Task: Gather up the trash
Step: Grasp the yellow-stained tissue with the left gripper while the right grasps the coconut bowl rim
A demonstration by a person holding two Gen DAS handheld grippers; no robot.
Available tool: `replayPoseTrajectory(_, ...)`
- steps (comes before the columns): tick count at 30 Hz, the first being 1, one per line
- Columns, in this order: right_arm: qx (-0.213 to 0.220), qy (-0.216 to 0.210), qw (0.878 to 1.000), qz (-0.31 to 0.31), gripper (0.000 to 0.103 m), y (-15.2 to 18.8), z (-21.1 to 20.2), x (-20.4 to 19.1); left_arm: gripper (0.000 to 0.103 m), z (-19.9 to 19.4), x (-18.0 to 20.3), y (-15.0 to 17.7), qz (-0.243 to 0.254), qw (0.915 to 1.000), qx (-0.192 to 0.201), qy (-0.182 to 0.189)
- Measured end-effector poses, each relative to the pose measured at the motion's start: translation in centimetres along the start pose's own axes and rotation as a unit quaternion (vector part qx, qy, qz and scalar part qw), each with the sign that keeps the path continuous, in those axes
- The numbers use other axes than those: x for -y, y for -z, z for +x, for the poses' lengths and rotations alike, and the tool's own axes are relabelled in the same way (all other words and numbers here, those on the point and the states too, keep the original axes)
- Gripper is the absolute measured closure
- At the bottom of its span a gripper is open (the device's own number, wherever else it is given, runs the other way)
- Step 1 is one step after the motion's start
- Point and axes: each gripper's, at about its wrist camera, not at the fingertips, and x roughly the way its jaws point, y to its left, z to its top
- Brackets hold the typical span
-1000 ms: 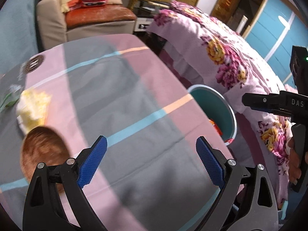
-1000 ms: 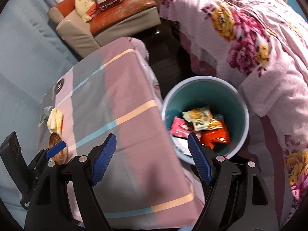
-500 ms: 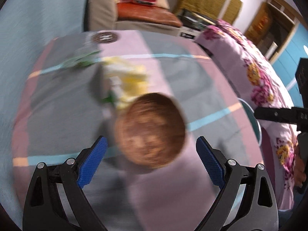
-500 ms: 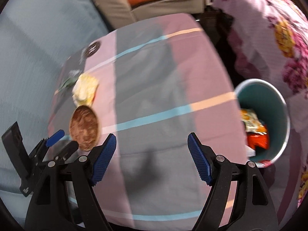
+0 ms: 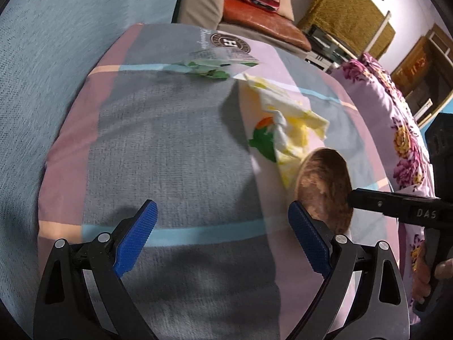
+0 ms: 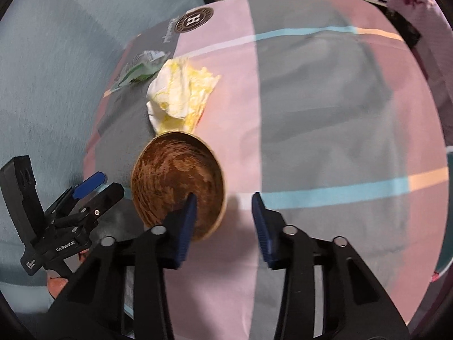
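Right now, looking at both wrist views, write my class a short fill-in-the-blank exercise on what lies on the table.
1. The brown round bowl holds ____.
2. The crumpled wrapper touching the bowl's far rim is mostly ____ and white.
3. Farthest from the grippers lies a flattened ____ and white packet.
4. The left gripper has its jaws wide ____, with only the striped tablecloth between them.

Missing words: nothing; yellow; green; open

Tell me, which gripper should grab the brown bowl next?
Probably the right gripper: its jaws, just closing, already straddle the brown bowl's near rim. The left gripper stands open over bare cloth beside it.
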Motion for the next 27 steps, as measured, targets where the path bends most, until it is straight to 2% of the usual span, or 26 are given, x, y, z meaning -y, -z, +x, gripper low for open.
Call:
replayPoseTrajectory(5, -0.002, -0.006, 1.000, -0.006, 0.070, -0.7, 1.7, -0.6, 0.009, 0.5, -0.4, -0.6, -0.007, 1.0000, -0.001, -0.001)
replayPoseTrajectory(7, -0.004, -0.011, 1.000, -0.005, 0.082, -0.8, 2.1, -0.6, 0.009, 0.7, -0.1, -0.9, -0.006, 1.0000, -0.003, 0.000)
replayPoseTrajectory(8, -0.004, -0.010, 1.000, -0.009, 0.095, -0.8, 2.1, -0.6, 0.009, 0.8, 0.1, -1.1, -0.003, 1.0000, -0.003, 0.000)
replayPoseTrajectory(9, -0.004, -0.016, 1.000, -0.011, 0.097, -0.7, 2.0, -0.5, 0.009, 1.0, 0.5, -1.4, -0.001, 1.0000, -0.003, 0.001)
replayPoseTrajectory(13, 0.009, -0.011, 1.000, -0.004, 0.098, -0.9, 0.8, 0.6, 0.009, 1.6, 1.8, -2.5, 0.006, 0.9999, 0.001, 0.010)
replayPoseTrajectory(18, 0.043, 0.014, 0.999, 0.027, 0.098, -1.0, -2.7, 4.1, 0.009, 2.4, 4.7, -4.4, 0.027, 0.9993, 0.012, 0.022)
replayPoseTrajectory(22, 0.066, 0.030, 0.997, 0.039, 0.098, -1.0, -4.6, 6.1, 0.009, 3.7, 7.2, -5.9, 0.051, 0.9984, 0.017, 0.014)
replayPoseTrajectory(25, 0.076, 0.029, 0.996, 0.047, 0.098, -0.9, -5.6, 7.3, 0.010, 5.1, 8.7, -6.5, 0.072, 0.9972, 0.019, -0.006)
replayPoseTrajectory(27, 0.076, 0.028, 0.995, 0.050, 0.098, -0.9, -5.9, 8.0, 0.016, 5.8, 9.3, -6.7, 0.081, 0.9964, 0.018, -0.018)
